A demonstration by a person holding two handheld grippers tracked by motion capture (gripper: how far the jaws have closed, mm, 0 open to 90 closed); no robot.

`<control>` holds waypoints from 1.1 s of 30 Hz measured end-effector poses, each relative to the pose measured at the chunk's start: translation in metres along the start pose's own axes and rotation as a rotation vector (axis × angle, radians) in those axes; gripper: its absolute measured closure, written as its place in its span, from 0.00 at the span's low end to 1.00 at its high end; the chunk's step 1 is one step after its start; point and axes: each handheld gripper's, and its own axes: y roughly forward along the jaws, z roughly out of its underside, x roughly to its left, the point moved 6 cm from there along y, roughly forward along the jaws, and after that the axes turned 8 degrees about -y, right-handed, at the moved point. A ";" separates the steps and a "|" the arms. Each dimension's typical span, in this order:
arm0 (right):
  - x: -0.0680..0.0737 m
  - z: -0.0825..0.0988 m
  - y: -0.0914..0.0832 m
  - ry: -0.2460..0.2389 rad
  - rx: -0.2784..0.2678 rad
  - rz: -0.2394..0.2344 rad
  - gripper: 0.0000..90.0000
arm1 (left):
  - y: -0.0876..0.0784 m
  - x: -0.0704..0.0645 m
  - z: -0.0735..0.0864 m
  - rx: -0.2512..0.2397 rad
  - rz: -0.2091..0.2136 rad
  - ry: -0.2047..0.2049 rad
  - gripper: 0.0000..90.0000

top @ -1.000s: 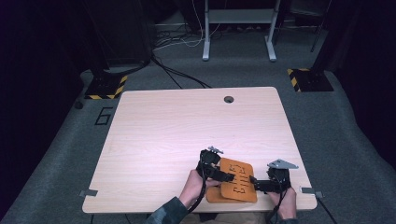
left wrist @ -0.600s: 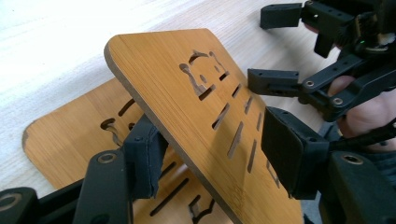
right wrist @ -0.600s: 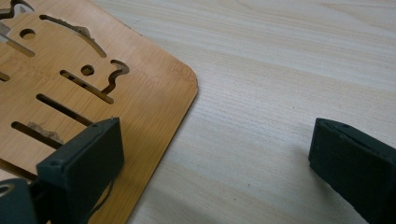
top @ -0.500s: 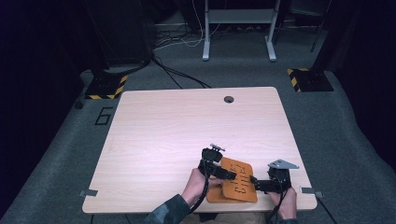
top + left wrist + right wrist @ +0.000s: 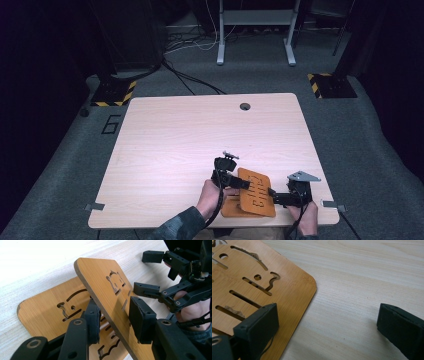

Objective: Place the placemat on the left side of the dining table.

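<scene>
Presently two cut-out wooden boards sit at the table's [image 5: 165,150] near edge, toward its right corner: the lower board [image 5: 47,312] lies flat, the upper board [image 5: 105,290] is tilted up off it on one long edge. The left gripper [image 5: 113,320] straddles that raised edge; its jaws have just been closing, one pad above and one beneath, though whether both pads already press the wood is not certain from this angle, so the hold may be light. The right gripper [image 5: 327,322] is spread wide with nothing between its jaws, one pad over the board's corner, the other over bare table. Risk: a thin, smooth board taken near one edge could pivot or slip out and clap down on the lower board, or push it off the near edge, which is close. Second risk: the two grippers stand near each other across the upper board and could knock. Open room lies toward the far edge and the left side.
</scene>
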 end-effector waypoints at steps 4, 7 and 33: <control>0.000 0.000 0.000 0.002 0.001 0.002 0.03 | -0.002 -0.003 -0.003 0.005 0.006 -0.009 0.72; 0.000 0.000 0.000 -0.001 0.001 -0.002 0.03 | -0.003 -0.004 -0.005 0.001 0.013 -0.028 0.74; -0.008 -0.001 -0.008 0.076 -0.083 -0.013 0.01 | -0.003 -0.028 -0.028 0.018 0.110 -0.121 0.95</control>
